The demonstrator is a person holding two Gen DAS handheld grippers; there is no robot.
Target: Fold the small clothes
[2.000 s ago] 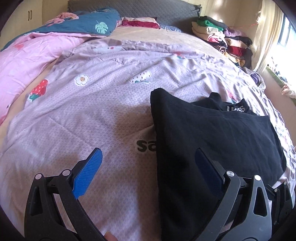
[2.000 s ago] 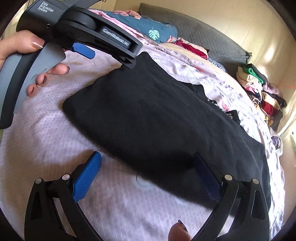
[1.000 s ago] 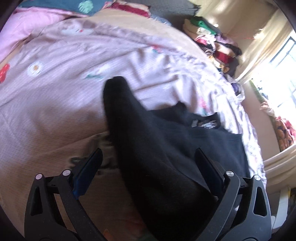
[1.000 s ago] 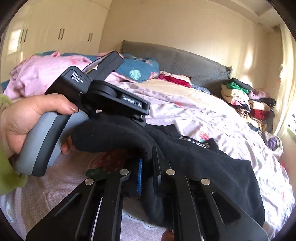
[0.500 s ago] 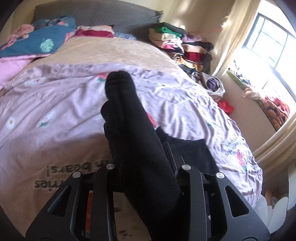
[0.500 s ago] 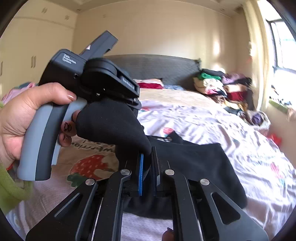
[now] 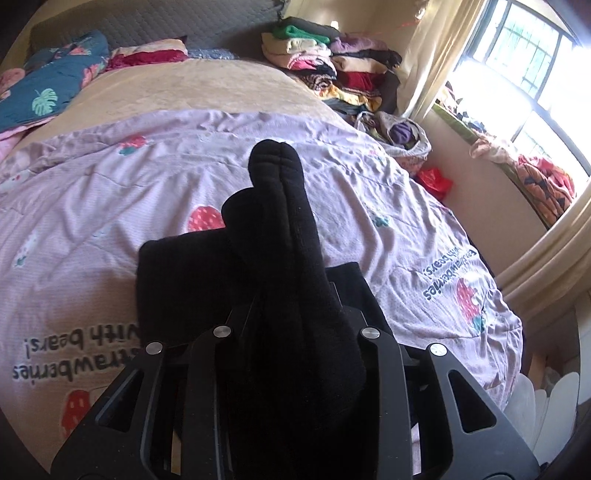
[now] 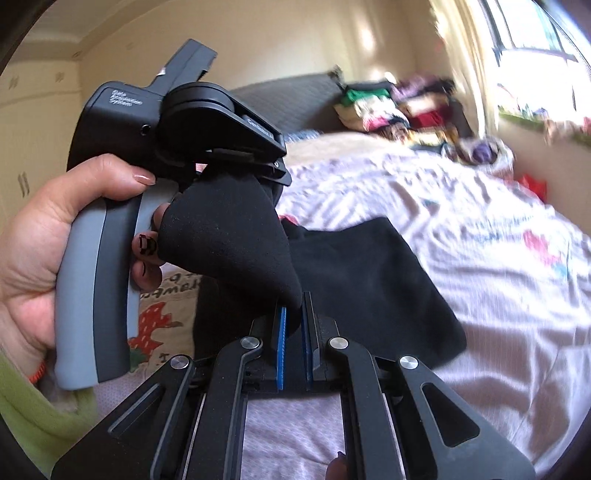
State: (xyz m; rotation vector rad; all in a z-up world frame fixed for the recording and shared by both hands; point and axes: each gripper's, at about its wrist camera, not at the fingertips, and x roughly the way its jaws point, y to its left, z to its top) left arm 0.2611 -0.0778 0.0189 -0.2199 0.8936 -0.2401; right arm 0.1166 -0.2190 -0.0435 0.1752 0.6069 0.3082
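Black garment (image 7: 280, 258), a thick dark fabric piece, is lifted in a bunched fold above the lilac strawberry-print bedcover (image 7: 110, 206), its lower part draped on the bed. From the left wrist view the left tongs (image 7: 295, 321) are clenched on a thick ridge of that fabric, which rises straight ahead and hides the pads entirely. Only the right wrist view shows the person's left hand (image 8: 48, 236) around the grey handle of the left tool, a green sleeve (image 8: 33, 406) at the wrist, and the fabric stretched from under that tool down to the right tongs (image 8: 293, 325), whose blue pads (image 8: 281, 347) pinch a corner of the same garment tightly. The left view alone shows the cover's printed wording about strawberries and bears, a teal leaf-print pillow (image 7: 40, 96) at the head of the bed and the grey headboard (image 7: 155, 22). A stack of folded clothes (image 7: 325, 62) sits at the far corner of the bed, near a curtain (image 7: 436, 51) and bright window (image 7: 532, 74). Beside the bed a pale bag (image 7: 402, 136) holds something purple; a red item (image 7: 436, 181) lies just past it.
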